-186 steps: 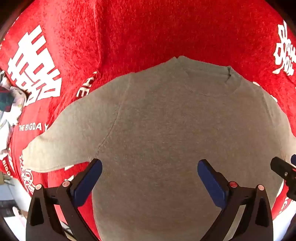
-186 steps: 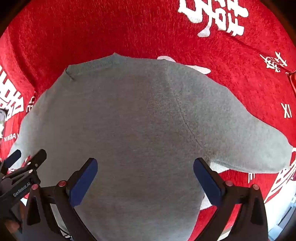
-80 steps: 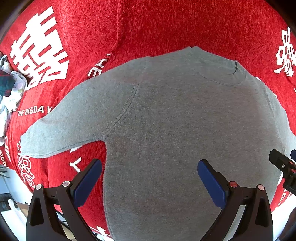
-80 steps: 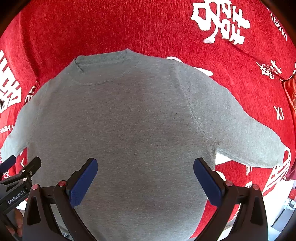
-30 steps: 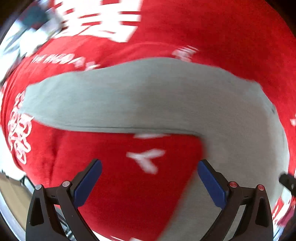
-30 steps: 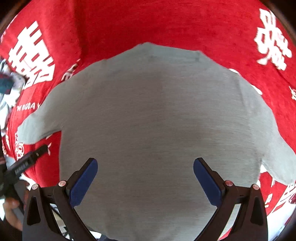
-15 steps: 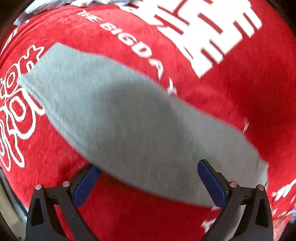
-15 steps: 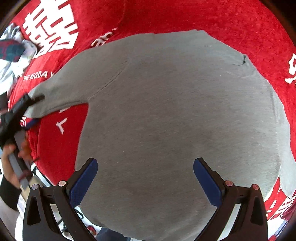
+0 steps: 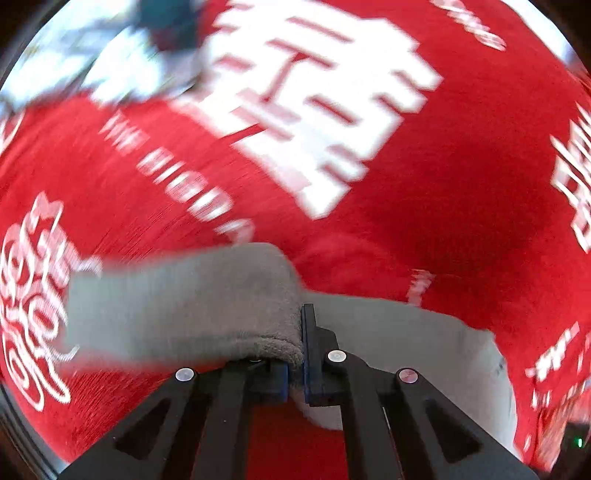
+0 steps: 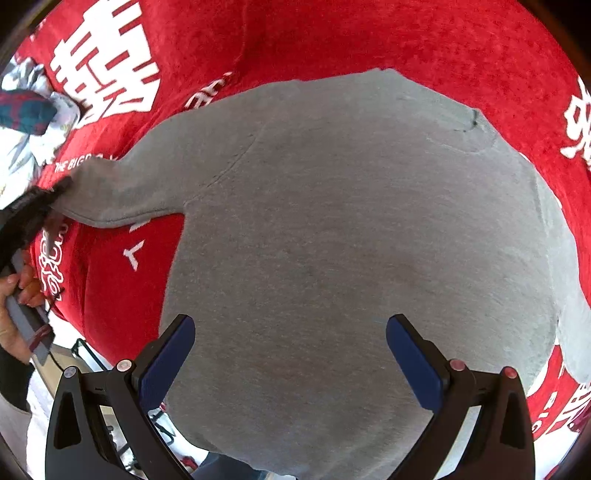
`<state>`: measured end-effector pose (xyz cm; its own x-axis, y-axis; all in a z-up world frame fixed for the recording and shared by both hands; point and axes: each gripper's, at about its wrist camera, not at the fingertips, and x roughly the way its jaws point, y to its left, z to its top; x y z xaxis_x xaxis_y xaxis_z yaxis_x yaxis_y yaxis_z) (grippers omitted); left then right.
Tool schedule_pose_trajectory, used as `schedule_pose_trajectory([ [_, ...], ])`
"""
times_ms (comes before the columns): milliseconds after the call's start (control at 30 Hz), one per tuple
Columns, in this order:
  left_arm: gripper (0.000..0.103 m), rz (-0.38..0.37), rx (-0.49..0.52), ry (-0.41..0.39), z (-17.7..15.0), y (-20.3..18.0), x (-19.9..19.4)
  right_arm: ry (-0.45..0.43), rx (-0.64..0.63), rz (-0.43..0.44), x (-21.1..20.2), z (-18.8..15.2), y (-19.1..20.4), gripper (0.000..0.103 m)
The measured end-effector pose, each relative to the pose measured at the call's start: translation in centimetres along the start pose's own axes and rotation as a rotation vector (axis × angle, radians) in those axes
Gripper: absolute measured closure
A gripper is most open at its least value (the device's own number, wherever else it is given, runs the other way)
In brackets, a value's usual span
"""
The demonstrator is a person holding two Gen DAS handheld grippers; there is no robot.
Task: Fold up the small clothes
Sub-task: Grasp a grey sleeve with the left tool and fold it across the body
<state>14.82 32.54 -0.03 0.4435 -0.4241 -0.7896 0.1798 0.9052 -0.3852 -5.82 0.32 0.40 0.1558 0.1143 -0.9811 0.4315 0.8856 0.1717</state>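
My left gripper had just clamped its jaws on the grey sweater's sleeve, my right gripper hung above its body, jaws apart.

"THE BIGD" on red cloth

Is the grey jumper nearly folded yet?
Not yet. Done: the grey jumper lies spread flat on the red cloth. In hand: the left gripper has just closed on the sleeve. Left: every fold; the right gripper is open above the body.
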Motion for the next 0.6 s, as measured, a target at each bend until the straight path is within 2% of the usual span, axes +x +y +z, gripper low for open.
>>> schedule_pose_trajectory([
  [167,0.097,-0.160,0.197,-0.033,0.6,-10.5,-1.0,-0.042,0.073,0.019,-1.6,-0.5,-3.8,0.000],
  [233,0.097,-0.223,0.258,-0.019,-0.3,-14.8,-1.3,-0.076,0.112,0.024,-2.7,-0.7,-6.0,0.000],
  [333,0.097,-0.297,0.365,0.045,-3.4,-22.0,0.2,-0.112,0.174,0.016,-4.1,-1.3,-9.5,0.000],
  [467,0.097,-0.336,0.467,0.168,-9.0,-29.0,4.1,-0.119,0.269,-0.007,-4.6,-2.2,-14.6,0.000],
  [600,0.097,-0.261,0.604,0.306,-15.1,-32.6,9.0,-0.094,0.360,-0.012,-3.7,-3.6,-18.8,0.000],
])
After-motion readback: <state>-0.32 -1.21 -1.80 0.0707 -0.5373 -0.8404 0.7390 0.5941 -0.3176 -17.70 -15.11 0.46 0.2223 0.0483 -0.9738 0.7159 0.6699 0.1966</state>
